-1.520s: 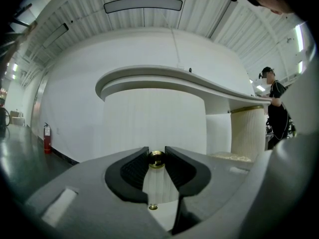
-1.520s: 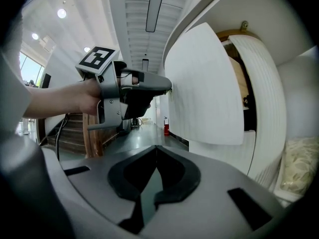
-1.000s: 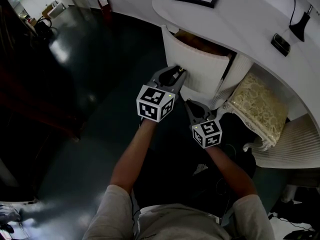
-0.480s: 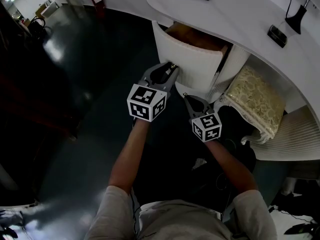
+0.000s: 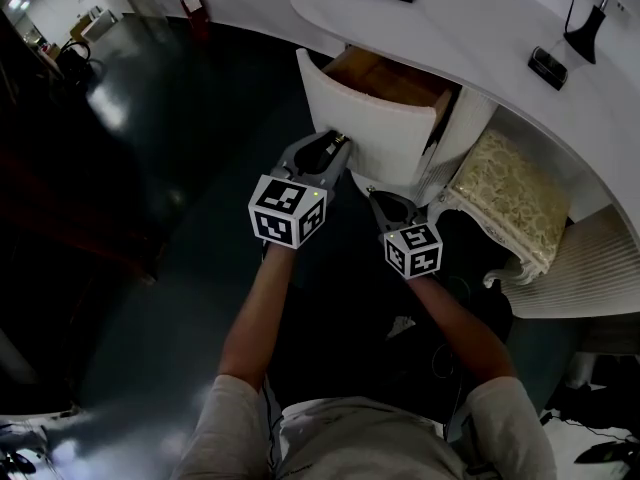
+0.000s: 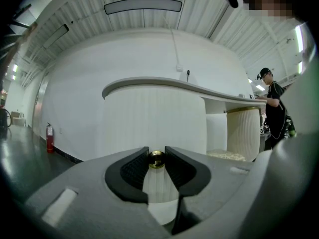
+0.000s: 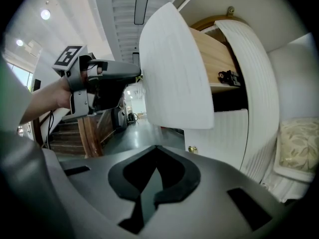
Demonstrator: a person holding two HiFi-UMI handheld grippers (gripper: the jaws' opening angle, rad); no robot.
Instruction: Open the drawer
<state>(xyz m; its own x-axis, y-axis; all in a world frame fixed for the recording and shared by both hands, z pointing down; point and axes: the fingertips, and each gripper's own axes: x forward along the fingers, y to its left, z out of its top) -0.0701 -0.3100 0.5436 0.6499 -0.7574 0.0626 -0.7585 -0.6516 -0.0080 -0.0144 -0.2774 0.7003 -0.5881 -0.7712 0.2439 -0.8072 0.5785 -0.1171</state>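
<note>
The pull is under way. The left gripper point(image 5: 336, 142) points level at the curved white drawer point(image 5: 375, 133), and its own view shows both ribbed pads pinched on the small brass knob point(image 6: 156, 159) at their tips. The jaws stand only as far apart as the knob is wide, and nothing else is between them. The drawer front rises directly beyond those tips, under the edge of the white desk point(image 5: 480, 28).

The drawer is already partly out. From the head view its wooden inside point(image 5: 392, 73) shows beyond the front panel, though the back part is under the desk top.

The right gripper point(image 5: 372, 194) hangs just beside the left one, a little lower, with its jaws together on nothing. Ahead of its tips is a second brass knob point(image 7: 192, 149) on the panel below, with the open drawer above that.

The next move looks like a straight draw back toward the person along the drawer's run. The pinch should be kept square on the knob, since it is small and round and could slip out if the gripper tilts or swings sideways. The right gripper has no part to play and should stay out of the drawer's path.
</note>
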